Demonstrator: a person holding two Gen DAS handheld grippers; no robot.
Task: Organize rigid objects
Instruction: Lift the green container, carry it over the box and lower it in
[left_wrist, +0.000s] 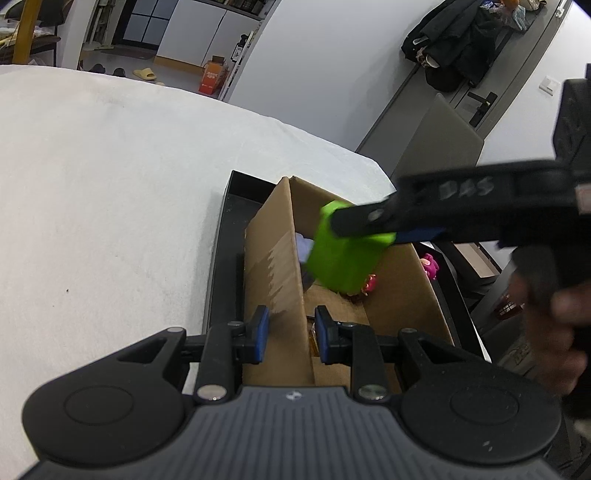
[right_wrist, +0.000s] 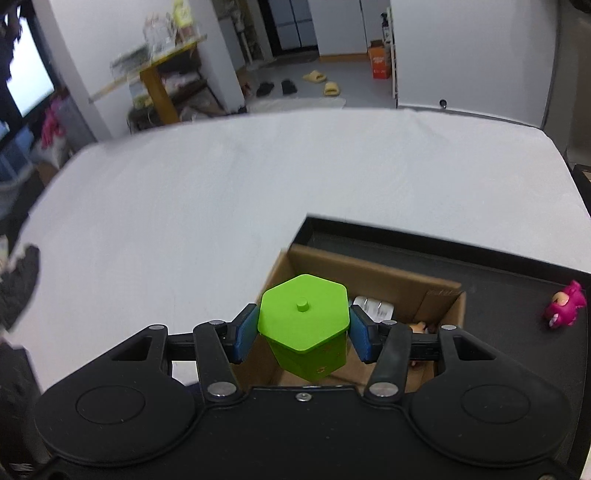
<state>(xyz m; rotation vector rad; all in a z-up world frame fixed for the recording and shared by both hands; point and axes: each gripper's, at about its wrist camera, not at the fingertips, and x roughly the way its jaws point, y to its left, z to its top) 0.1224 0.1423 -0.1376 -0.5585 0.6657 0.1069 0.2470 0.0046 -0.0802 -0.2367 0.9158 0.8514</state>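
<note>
- In the left wrist view, the left tool was pinching the near wall of a cardboard box, one blue pad on each face of the wall.
- The box stood in a black tray on the white bench.
- The right tool reached in from the right, blurred, holding a green pot above the open box.
- A pink toy showed just past the box's right wall, and another small pink item lay inside the box, under the pot.
- A hand gripped the right tool's handle at the right edge.
- In the right wrist view, the right tool was closed on the pot, its pads pressed to opposite sides of the six-sided lid, which had a small knob in the middle.
- The pot hung over the left part of the box, clear of its floor.
- A white item lay inside the box behind the pot; its kind was unclear.
- The pink toy lay on the tray, right of the box and well apart from the pot.
</note>
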